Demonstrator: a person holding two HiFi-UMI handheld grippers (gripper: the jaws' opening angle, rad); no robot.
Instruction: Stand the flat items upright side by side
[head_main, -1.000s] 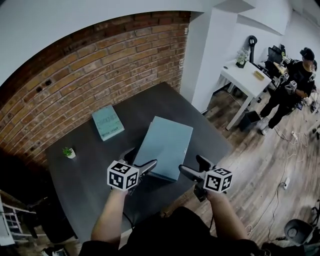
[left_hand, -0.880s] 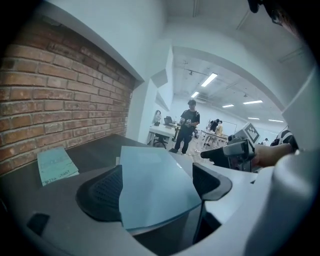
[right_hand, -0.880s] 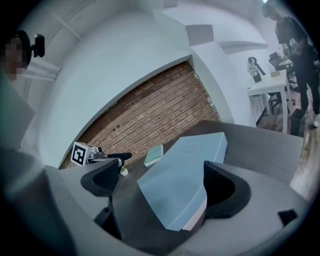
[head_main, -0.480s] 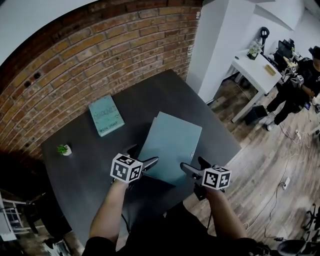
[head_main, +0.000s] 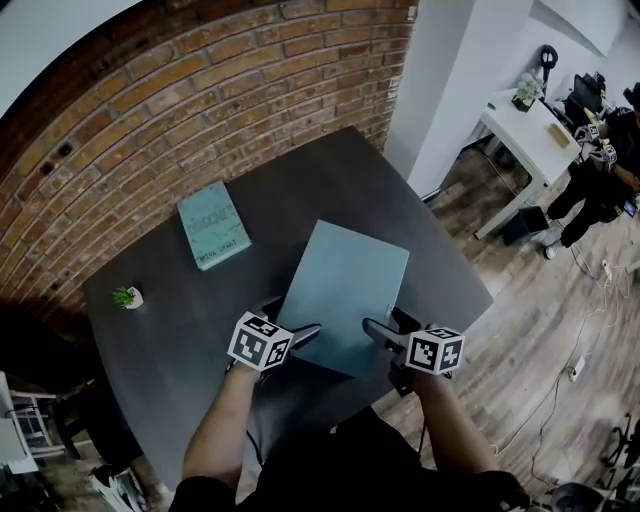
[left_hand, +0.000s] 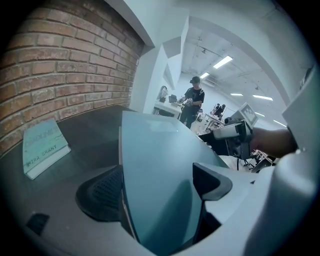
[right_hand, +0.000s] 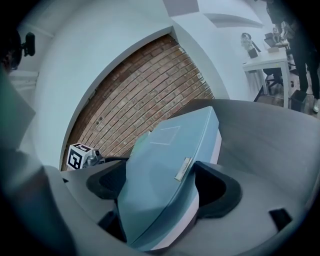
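A large teal book (head_main: 345, 295) is held at its near edge by two hand-held grippers over a dark counter (head_main: 300, 190), low in the centre of the head view. The left hand-held gripper (head_main: 292, 318) is clamped on the book's near left corner, with one pad seen on each cover in the left gripper view. The right hand-held gripper (head_main: 388, 325) is placed at the near right corner, where its jaws are closing on the book; the book is seen between the pads, with both pads against it. The book is tilted, with its far edge pointed toward the brick wall (head_main: 170, 110); whether that edge touches the counter cannot be told.

A smaller teal book (head_main: 213, 224) is left lying flat at the upper left of the counter, well apart from the large one. Near the counter's left edge, a small white pot (head_main: 127, 297) is seen upright, with a green plant in it. At the far right, a person (head_main: 600, 170) is pictured beside a white desk (head_main: 530, 135).
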